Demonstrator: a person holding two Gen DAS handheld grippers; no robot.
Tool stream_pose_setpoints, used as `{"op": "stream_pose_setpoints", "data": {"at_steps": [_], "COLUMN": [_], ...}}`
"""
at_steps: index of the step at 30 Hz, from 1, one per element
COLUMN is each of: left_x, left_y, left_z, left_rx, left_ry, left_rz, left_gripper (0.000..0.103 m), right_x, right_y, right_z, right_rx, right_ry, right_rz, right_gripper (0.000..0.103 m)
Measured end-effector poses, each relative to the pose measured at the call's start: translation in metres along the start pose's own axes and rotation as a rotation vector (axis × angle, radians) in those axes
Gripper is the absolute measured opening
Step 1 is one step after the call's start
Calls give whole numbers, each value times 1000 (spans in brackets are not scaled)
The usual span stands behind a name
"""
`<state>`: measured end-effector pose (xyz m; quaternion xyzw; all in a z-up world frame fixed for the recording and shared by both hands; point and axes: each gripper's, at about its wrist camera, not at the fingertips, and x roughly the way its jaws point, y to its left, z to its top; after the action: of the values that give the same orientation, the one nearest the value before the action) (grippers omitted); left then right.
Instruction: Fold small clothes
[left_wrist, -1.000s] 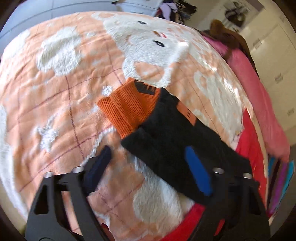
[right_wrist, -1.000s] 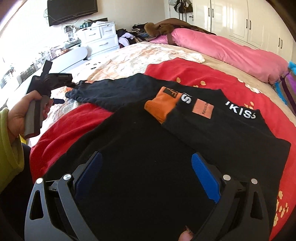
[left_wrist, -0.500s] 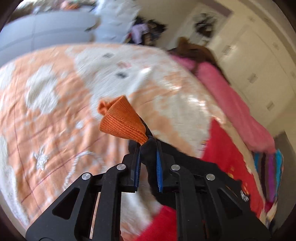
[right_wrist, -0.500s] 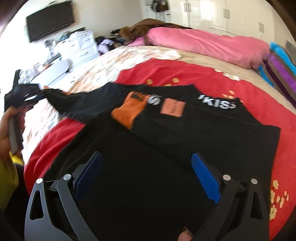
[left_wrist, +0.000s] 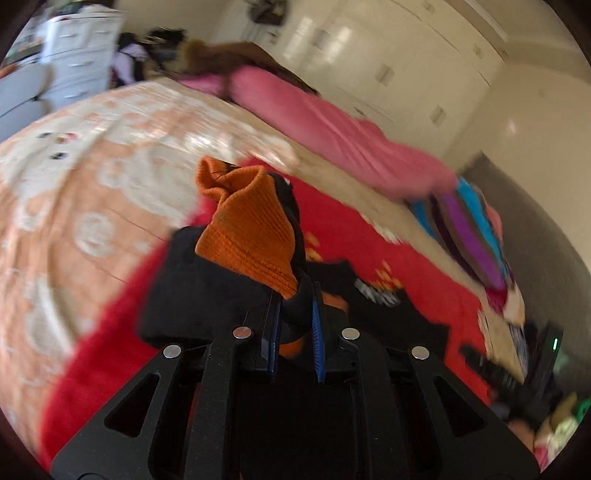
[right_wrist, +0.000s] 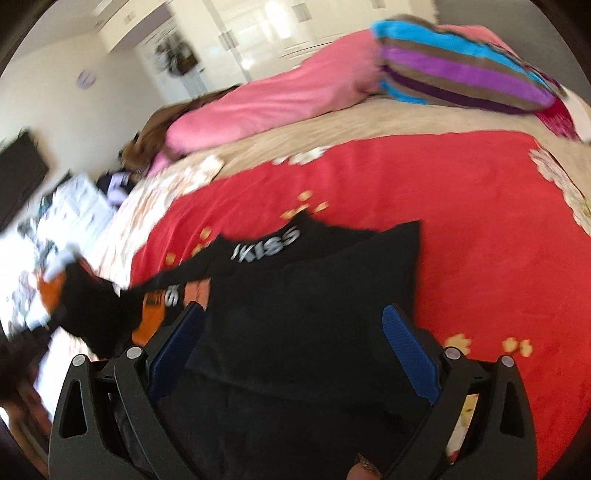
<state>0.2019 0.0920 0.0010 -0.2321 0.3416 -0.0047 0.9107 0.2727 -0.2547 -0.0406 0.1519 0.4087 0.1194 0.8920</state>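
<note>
Left wrist view: the left claw (left_wrist: 294, 325) is clamped on the black sleeve (left_wrist: 295, 306) of a sweater, just behind its orange knit cuff (left_wrist: 247, 236). The cuff stands up bunched and crumpled above the blue pads (left_wrist: 317, 339), lifted clear of the bed. Below it, more of the black sweater (left_wrist: 207, 295) lies on a red blanket (left_wrist: 424, 280). To the left, the bed is covered by an orange and white blanket (left_wrist: 74, 192). A long pink pillow (left_wrist: 332, 136) runs along the far side of the bed, and a striped cushion (left_wrist: 469, 229) in purple, blue and brown sits at its right end. White wardrobe doors (left_wrist: 399, 74) stand behind the bed. The whole picture is blurred.

Right wrist view: the right claw (right_wrist: 293, 358) is spread wide and holds nothing. It hovers over the black sweater (right_wrist: 295, 295), which lies flat on the red blanket (right_wrist: 480, 221). White letters reading "KISS" (right_wrist: 266, 247) show near the sweater's far edge. One sleeve with an orange cuff (right_wrist: 147, 317) is folded across the body, close to the claw's left finger. Further left, the other sleeve (right_wrist: 92, 306) rises off the bed towards the blurred left claw (right_wrist: 51, 280). The pink pillow (right_wrist: 277, 99) and striped cushion (right_wrist: 461, 77) lie at the far side of the bed. A dark screen (right_wrist: 18, 177) hangs on the wall at the left edge.
</note>
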Motion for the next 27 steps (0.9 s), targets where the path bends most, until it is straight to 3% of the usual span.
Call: {"op": "stream_pose_setpoints", "data": {"at_steps": [7,11,13,14,18,22,27], "left_x": [69,95,100,98,76,44,26], "left_y": [-40,-47,-56,-59,-58,-34,11], "left_z": [-53,-78,-86,-88,-78,-53,-24], "left_rx": [102,154,218,239,244,283,251], "left_ry": [199,333,362,360,322,227,147], "left_rz": [-37,-80,-80,-87,-109,-12,142], "left_gripper": [8,21,28,34,39,44,54], "right_x": [-8,2,6,7,14,26,50], "right_y": [-45,-49,-45,-43,-33,-17,15], "right_z": [13,12,11,10,8,0,-23], "right_rx": [152,189,182,175,135,91,95], "right_ry": [-25,12,25,30,53,102,211], "right_rz": [-14,16,24,28,49,89,181], "right_gripper": [97,97,97,97,97,97,97]}}
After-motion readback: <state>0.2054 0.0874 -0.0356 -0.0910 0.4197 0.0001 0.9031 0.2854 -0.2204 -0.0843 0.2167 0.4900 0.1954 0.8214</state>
